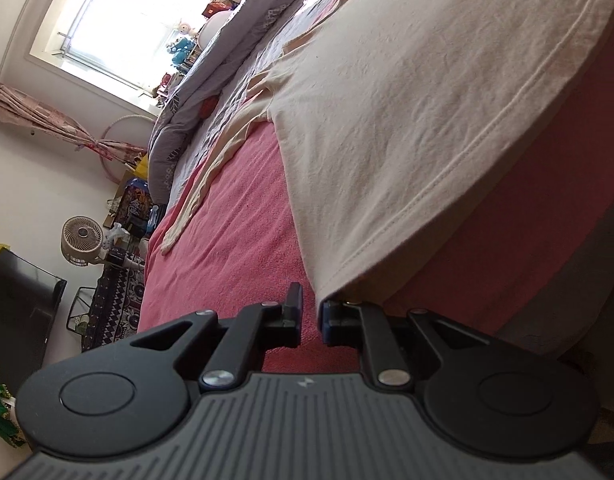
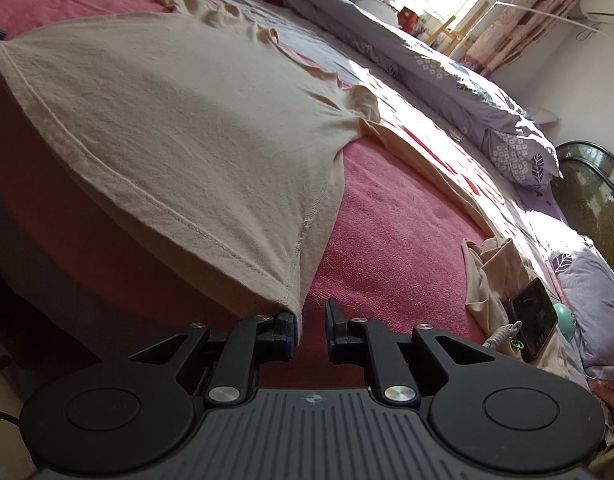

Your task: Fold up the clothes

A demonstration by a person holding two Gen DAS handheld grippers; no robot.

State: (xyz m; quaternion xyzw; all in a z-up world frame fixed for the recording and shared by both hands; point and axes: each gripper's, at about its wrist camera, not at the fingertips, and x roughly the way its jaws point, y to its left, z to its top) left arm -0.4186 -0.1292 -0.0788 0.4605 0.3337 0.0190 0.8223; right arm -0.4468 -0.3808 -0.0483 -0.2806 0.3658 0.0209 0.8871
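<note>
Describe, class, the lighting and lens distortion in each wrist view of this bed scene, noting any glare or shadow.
Left wrist view: the window is blown out white; the cream shirt is evenly lit; the fisheye bends the bed edge and darkens the corners. Right wrist view: sunlight glares on the grey quilt, the bed's side below the shirt hem sits in deep shadow, and the red blanket curves strongly.

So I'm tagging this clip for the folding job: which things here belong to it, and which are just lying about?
Part of the job:
- cream long-sleeved shirt, spread flat
- pink blanket under it
- left gripper and right gripper, one at each hem corner, jaws slightly apart

Just lying about:
- phone
- crumpled beige garment
- grey floral duvet
- fan
</note>
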